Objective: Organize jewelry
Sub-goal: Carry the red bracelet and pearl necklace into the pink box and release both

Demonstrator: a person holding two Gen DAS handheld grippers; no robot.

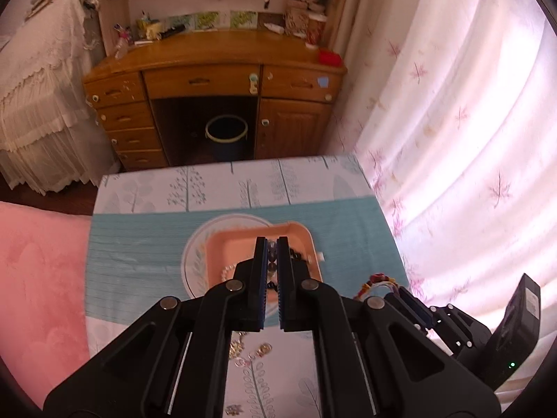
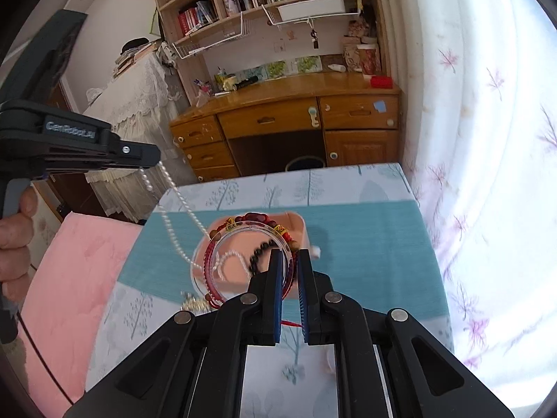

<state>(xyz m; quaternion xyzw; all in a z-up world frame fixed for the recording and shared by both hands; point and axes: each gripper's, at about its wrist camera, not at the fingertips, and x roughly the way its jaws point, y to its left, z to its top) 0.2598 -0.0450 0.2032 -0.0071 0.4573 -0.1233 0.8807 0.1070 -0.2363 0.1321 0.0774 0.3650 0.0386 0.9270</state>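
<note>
Jaws of right gripper (image 2: 288,268) pinch red-corded, clear-ringed bracelets (image 2: 243,240) w/ beads.

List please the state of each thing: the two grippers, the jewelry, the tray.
Left gripper: shut on pearl necklace, lifted, hanging.
Right gripper: shut on red bracelets, lifted.
Pink tray: on table, holds dark beads.
Gold jewelry: lying on tablecloth.

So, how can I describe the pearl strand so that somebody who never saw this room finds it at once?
Find the small table with the teal and white tree-print cloth, then the peach square tray on it. The pearl strand hangs from the left gripper at the upper left, down to that tray. Unlike the red cord bracelets and dark beads nearby, it is a long line of small white beads.
</note>
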